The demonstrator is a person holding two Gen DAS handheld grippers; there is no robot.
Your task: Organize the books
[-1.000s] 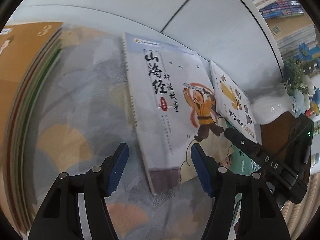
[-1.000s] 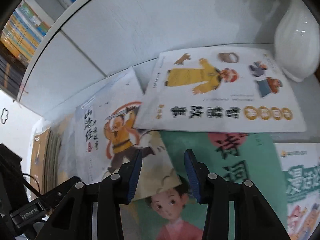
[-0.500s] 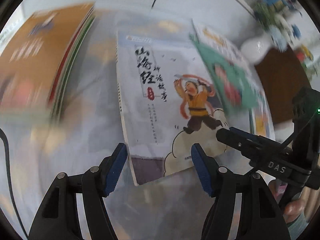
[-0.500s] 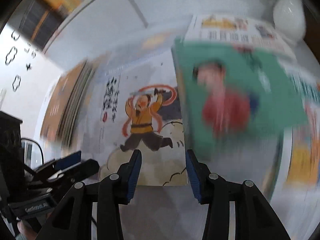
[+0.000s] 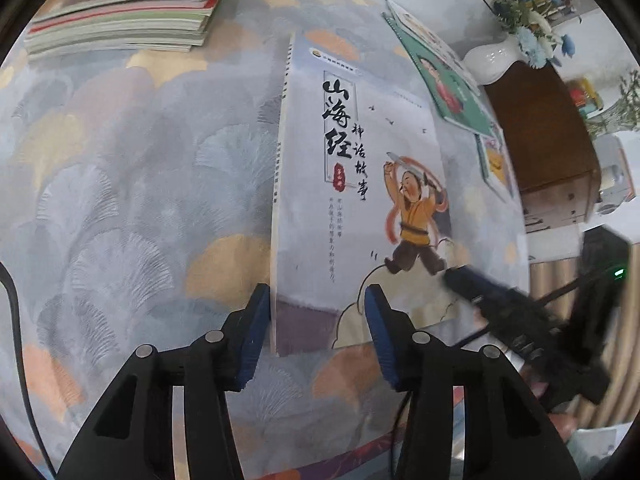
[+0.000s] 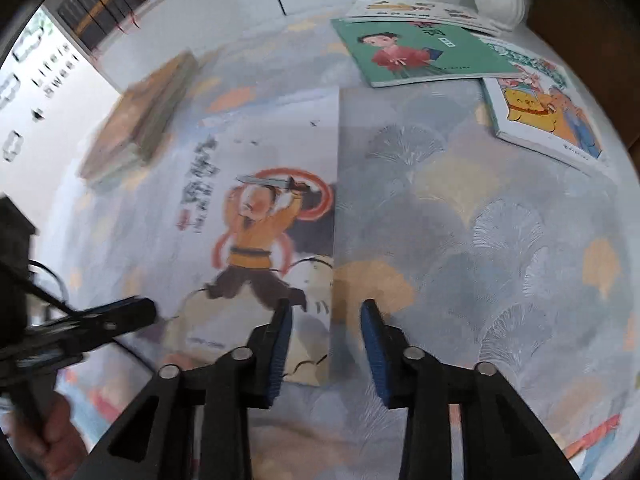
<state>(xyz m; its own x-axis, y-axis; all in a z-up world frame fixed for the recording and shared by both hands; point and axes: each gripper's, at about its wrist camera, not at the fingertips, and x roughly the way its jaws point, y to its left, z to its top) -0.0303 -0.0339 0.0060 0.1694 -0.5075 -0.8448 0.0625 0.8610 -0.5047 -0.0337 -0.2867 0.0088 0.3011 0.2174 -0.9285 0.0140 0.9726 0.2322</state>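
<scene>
Two grippers hover over a pale book [image 5: 360, 184] lying flat on the patterned tablecloth [image 5: 120, 200]. The left gripper [image 5: 318, 320] straddles its near spine corner, the right gripper [image 6: 326, 334] its opposite near corner; both sets of jaws are closing, pads not yet pressing. A book stack [image 5: 132, 12] lies well apart.

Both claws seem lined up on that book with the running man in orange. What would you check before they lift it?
1. Left gripper straddles the book at its near spine corner: ok.
2. Right gripper straddles the opposite near edge: ok.
3. Pads pressing the cover: not ok; both jaws are closing, and a gap shows.
4. Nothing lying on the book: ok; the green book sits apart.
5. Stack top free to receive it: ok.
6. Pads low enough to catch the edge: cannot tell.
</scene>
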